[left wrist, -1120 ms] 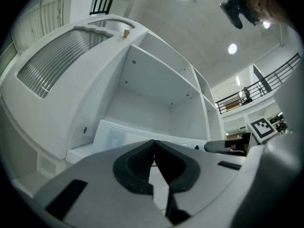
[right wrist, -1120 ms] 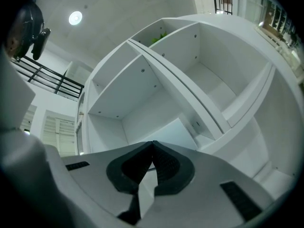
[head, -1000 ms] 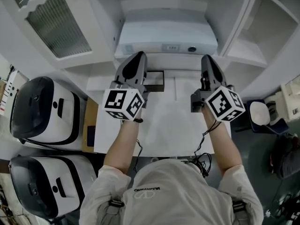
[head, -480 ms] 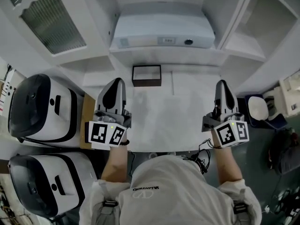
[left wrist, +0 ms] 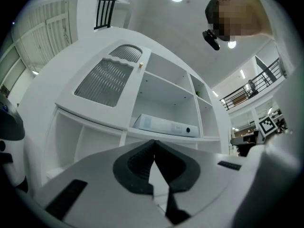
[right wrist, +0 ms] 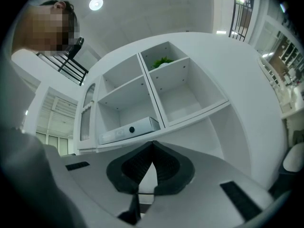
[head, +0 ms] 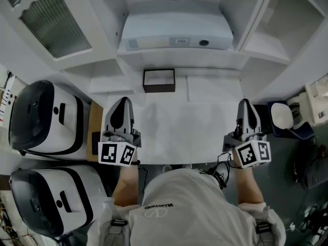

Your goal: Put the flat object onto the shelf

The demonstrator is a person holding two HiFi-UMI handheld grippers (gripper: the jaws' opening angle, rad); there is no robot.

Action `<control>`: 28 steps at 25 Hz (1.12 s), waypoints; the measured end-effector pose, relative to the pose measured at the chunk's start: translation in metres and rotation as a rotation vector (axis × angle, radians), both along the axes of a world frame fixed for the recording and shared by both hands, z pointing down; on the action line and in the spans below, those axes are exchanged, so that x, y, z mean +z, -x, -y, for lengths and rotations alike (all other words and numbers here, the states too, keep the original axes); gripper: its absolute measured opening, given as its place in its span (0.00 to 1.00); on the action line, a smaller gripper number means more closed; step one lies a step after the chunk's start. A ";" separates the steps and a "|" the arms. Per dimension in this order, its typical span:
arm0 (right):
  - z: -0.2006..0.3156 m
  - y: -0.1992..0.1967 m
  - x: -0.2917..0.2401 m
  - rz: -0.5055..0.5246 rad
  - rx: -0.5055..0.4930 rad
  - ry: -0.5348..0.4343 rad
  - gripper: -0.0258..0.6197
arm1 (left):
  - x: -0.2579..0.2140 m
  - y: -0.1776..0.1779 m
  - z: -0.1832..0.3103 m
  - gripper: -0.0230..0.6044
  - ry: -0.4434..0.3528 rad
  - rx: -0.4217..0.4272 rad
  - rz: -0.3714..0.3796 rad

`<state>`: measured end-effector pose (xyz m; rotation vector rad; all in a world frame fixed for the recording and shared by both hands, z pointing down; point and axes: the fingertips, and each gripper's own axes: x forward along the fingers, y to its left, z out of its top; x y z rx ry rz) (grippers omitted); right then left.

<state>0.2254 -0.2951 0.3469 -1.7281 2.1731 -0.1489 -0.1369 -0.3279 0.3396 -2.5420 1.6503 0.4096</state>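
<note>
You're in what looks like a lab hall: a white shelf unit [head: 174, 60] and table [head: 189, 132], black-and-white machines [head: 46, 117] alongside, a railed gallery [left wrist: 256, 83] overhead.

The left gripper [head: 122, 104] is grey with black ribbed pads [left wrist: 135, 169], and its cube [head: 117, 153] carries black-and-white square markers; the right gripper [head: 245, 105] and its cube [head: 251, 154] match. Ahead of both, the shelf [head: 128, 60] is plain white, and the flat object [head: 174, 31] on it is pale grey-white with a dark round spot. Ahead of the left gripper, a small box [head: 159, 80] has a dark brown rim and a white inside. To that gripper's left stand two white-and-black appliances [head: 43, 119]. The door panel [head: 56, 19] is grey, finely ribbed. The table [head: 184, 132] is white.
</note>
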 end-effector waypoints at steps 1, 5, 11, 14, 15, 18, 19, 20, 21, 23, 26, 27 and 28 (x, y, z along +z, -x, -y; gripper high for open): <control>0.000 0.000 0.000 0.000 -0.001 -0.002 0.06 | 0.000 -0.002 0.000 0.04 -0.001 0.003 0.001; -0.002 0.001 -0.002 0.000 -0.001 -0.014 0.06 | -0.003 -0.007 -0.002 0.04 -0.008 0.016 0.018; -0.006 0.001 -0.004 -0.004 -0.004 -0.021 0.06 | -0.004 -0.008 -0.007 0.04 -0.002 0.015 0.003; -0.008 0.002 -0.003 -0.007 -0.006 -0.020 0.05 | -0.003 -0.010 -0.008 0.04 0.005 0.024 -0.011; -0.009 0.002 -0.004 -0.007 -0.007 -0.020 0.06 | -0.002 -0.011 -0.009 0.04 0.005 0.027 -0.014; -0.010 0.003 -0.004 -0.007 -0.010 -0.021 0.06 | -0.003 -0.013 -0.011 0.04 0.003 0.030 -0.013; -0.011 0.003 -0.005 -0.007 -0.011 -0.022 0.06 | -0.004 -0.013 -0.012 0.04 0.002 0.030 -0.011; -0.012 0.003 -0.005 -0.007 -0.011 -0.023 0.05 | -0.004 -0.013 -0.012 0.04 0.001 0.029 -0.010; -0.012 0.003 -0.005 -0.007 -0.011 -0.024 0.05 | -0.005 -0.013 -0.012 0.04 0.000 0.029 -0.010; -0.013 0.003 -0.005 -0.006 -0.013 -0.022 0.06 | -0.006 -0.012 -0.013 0.04 0.001 0.029 -0.013; -0.013 0.003 -0.004 -0.002 -0.016 -0.020 0.05 | -0.005 -0.011 -0.013 0.04 0.006 0.026 -0.018; -0.013 0.003 -0.004 -0.002 -0.017 -0.019 0.06 | -0.005 -0.011 -0.013 0.04 0.008 0.026 -0.019; -0.013 0.003 -0.004 -0.001 -0.018 -0.018 0.05 | -0.004 -0.011 -0.013 0.04 0.010 0.026 -0.018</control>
